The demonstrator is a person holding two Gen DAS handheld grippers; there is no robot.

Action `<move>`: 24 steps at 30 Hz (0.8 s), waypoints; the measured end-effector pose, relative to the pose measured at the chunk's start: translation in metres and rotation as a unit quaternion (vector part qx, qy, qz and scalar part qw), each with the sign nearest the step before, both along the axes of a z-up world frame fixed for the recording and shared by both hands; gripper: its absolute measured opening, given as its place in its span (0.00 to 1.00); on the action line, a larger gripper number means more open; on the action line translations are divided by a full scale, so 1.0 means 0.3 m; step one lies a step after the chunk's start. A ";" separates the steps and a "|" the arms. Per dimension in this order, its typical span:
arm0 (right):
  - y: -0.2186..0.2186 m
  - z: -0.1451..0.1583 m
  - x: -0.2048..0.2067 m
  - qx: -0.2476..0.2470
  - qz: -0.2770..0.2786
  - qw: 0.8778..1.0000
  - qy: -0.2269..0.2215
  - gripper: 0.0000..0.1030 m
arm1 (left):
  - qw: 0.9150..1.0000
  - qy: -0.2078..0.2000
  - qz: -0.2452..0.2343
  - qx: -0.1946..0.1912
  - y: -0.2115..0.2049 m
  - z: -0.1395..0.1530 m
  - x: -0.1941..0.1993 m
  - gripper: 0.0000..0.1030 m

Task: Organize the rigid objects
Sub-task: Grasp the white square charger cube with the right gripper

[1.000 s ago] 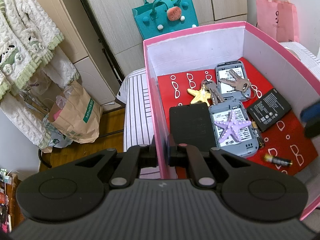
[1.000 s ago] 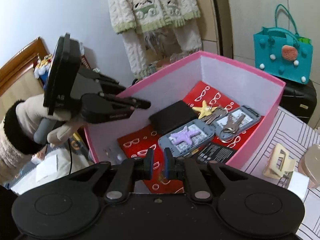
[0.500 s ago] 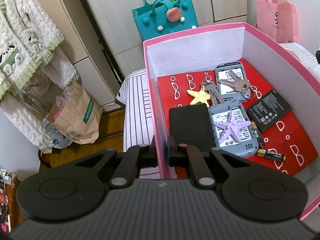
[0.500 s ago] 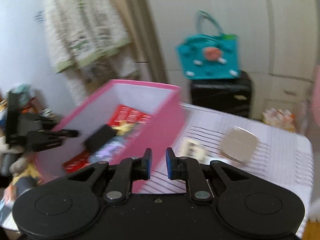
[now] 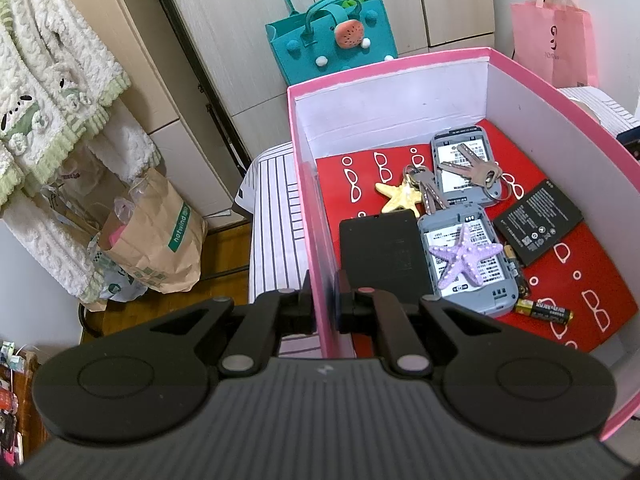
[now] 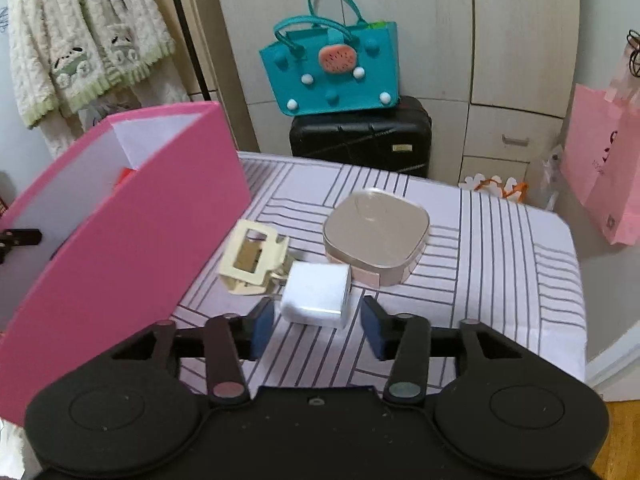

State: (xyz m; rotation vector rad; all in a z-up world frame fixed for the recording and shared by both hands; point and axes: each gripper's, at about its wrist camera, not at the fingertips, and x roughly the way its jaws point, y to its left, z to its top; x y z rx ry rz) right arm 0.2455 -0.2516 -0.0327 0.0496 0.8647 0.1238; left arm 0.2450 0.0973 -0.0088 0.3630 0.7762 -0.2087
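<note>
My left gripper (image 5: 325, 300) is shut on the left wall of the pink box (image 5: 310, 216). Inside lie two grey phones (image 5: 468, 264), a purple starfish (image 5: 464, 254), a yellow starfish (image 5: 400, 198), keys (image 5: 468, 166), a black case (image 5: 384, 256), a black battery pack (image 5: 538, 222) and an AA battery (image 5: 544, 307). My right gripper (image 6: 318, 330) is open, its blue pads either side of a white charger cube (image 6: 316, 298) on the striped table. A cream hair clip (image 6: 252, 256) and a beige square case (image 6: 376, 236) lie just beyond.
The pink box (image 6: 120, 240) stands left of the right gripper. Behind the striped table (image 6: 500, 272) are a black suitcase (image 6: 360, 136) with a teal bag (image 6: 332, 68) on it and a pink bag (image 6: 600, 160). A paper bag (image 5: 156, 236) sits on the floor.
My right gripper has swung from over the box to the table at its right and opened around the white charger. The left gripper has kept its hold on the box wall.
</note>
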 end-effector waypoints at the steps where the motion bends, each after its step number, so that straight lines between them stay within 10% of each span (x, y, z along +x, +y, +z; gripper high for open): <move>1: -0.002 -0.010 0.007 0.002 0.000 1.000 -0.001 0.65 | 1.000 0.000 0.001 -0.001 0.000 0.000 0.000 0.07; 16: 0.084 -0.085 0.069 -0.067 0.019 0.997 -0.016 0.62 | 1.000 -0.003 0.002 -0.002 -0.002 0.003 -0.001 0.07; 24: 0.057 -0.061 0.014 -0.013 0.007 1.000 -0.002 0.61 | 1.000 -0.003 0.002 -0.001 -0.002 0.003 -0.002 0.07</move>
